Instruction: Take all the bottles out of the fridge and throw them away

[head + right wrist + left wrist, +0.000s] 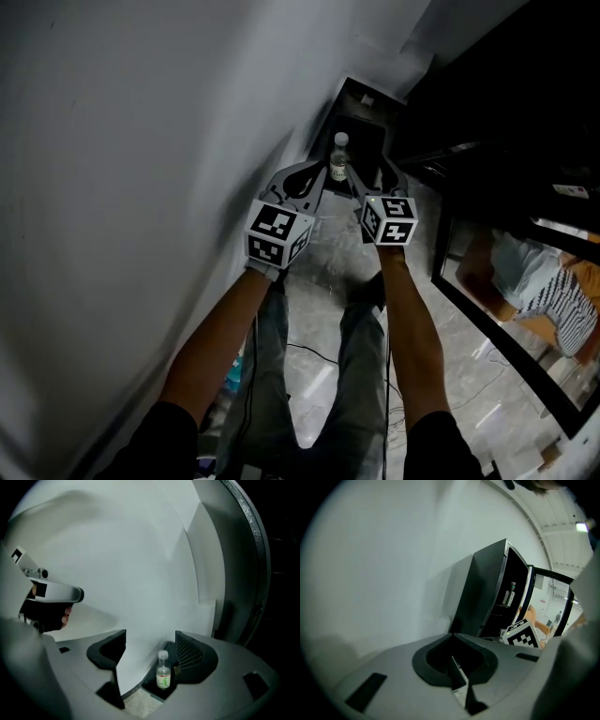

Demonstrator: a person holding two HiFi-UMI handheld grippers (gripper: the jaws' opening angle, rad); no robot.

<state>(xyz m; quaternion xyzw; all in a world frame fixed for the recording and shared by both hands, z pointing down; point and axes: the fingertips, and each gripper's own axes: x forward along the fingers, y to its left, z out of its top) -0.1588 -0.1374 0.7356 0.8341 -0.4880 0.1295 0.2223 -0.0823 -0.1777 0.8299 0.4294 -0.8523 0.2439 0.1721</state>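
1. Head view: the left gripper (317, 178) and the right gripper (367, 183) are held out side by side above a black bin (367, 129), which is set against a white wall (112, 187).
2. A small clear bottle (339, 157) with a white cap is seen upright in the bin's opening, beyond the gripper tips.
3. In the right gripper view, the right gripper's jaws are spread wide apart and nothing is clamped; the bottle is framed between them, closer to the right-hand jaw, down in the bin.
4. In the left gripper view, the left gripper's jaws are drawn together with nothing between them.
5. Behind them, a black fridge (483, 597) is shown with its door (548, 597) swung open, and a second bottle (511, 594) is seen on a shelf inside.
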